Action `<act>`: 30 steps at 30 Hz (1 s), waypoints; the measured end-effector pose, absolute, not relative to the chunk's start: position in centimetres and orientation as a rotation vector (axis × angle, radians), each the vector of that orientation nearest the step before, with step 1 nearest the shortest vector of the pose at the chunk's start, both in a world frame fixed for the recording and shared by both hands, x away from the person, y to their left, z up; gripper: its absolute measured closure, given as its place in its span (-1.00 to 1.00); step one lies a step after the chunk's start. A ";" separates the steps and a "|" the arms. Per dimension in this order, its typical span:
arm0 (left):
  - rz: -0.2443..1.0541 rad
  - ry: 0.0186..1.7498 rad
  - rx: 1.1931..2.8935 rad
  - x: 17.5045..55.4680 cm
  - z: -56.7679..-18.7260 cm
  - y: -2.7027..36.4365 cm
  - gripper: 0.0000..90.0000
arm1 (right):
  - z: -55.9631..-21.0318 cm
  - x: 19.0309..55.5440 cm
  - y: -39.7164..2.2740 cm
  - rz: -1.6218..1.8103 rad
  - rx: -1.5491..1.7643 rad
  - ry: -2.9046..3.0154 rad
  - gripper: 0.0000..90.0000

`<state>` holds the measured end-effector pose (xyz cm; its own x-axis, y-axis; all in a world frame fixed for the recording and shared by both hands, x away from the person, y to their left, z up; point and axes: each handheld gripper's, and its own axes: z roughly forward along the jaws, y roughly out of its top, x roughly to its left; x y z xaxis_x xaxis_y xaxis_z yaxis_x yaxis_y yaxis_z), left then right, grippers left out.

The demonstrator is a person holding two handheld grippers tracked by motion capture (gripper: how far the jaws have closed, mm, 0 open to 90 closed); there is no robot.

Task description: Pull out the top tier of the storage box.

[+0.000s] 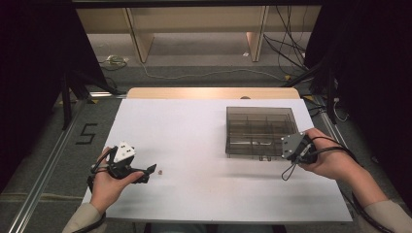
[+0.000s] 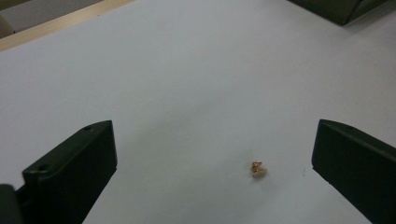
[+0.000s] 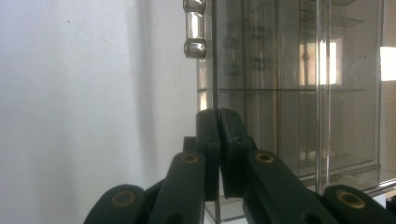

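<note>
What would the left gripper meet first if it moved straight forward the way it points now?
Probably the small golden piece on the white table, lying between and just ahead of the open left gripper.

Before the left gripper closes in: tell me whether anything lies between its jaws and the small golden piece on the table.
Nothing visible does. The left gripper stands open, and the small golden piece lies on the bare white table between its jaws, nearer the one on the view's right, touching neither.
</note>
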<state>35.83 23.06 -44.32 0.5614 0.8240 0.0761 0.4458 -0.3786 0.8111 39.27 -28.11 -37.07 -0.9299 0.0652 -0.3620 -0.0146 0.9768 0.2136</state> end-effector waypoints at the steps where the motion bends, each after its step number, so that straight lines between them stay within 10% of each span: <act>1: 0.619 1.017 2.019 35.8 -44.3 23.1 -1.00 | -37.1 39.2 -28.1 0.296 0.043 2.749 0.97; 30: 0.619 1.018 2.019 35.8 -44.4 23.0 -1.00 | -37.1 38.8 -28.1 0.296 0.035 2.759 0.97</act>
